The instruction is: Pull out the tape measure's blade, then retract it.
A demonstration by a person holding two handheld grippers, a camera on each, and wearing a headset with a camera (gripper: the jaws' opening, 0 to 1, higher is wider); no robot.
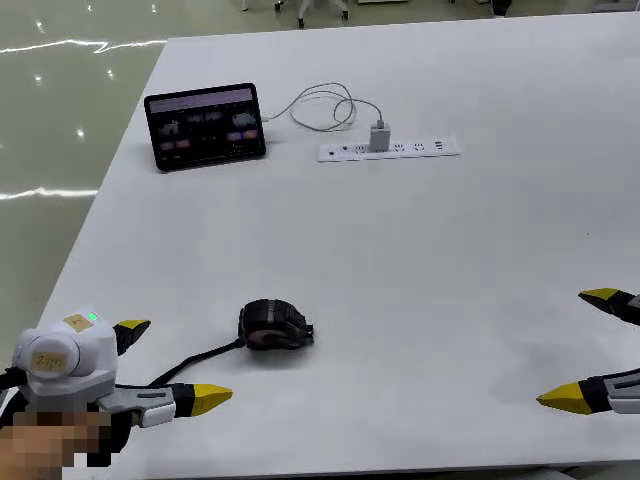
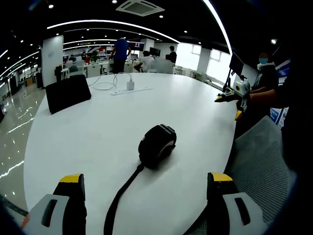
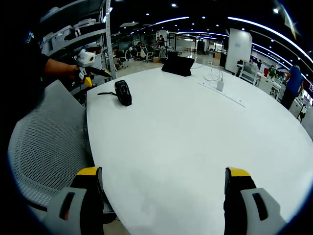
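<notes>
The tape measure (image 1: 274, 325) lies on the white surface (image 1: 420, 250), near the front edge and left of the middle. It is a dark, rounded case with its blade wound inside. In the head view its long axis runs roughly left to right. A black strap (image 1: 195, 358) leaves the case's left end and trails toward the front-left. The pictures do not show clearly which end carries the blade mouth.

The left claw (image 1: 175, 362) hangs just left of the case, its yellow-tipped jaws spread wide and gripping nothing. In the left gripper view the jaws point at the tape measure, and the strap runs down between them without touching either.

The right claw (image 1: 580, 347) hovers at the right side of the surface, well apart from the tape measure. Its jaws are also spread and empty.

Toward the far side stand a dark tablet (image 1: 205, 125) and a white power strip (image 1: 390, 149) with a charger (image 1: 380, 135) plugged in. A looped white cable (image 1: 325, 105) joins the charger to the tablet.
</notes>
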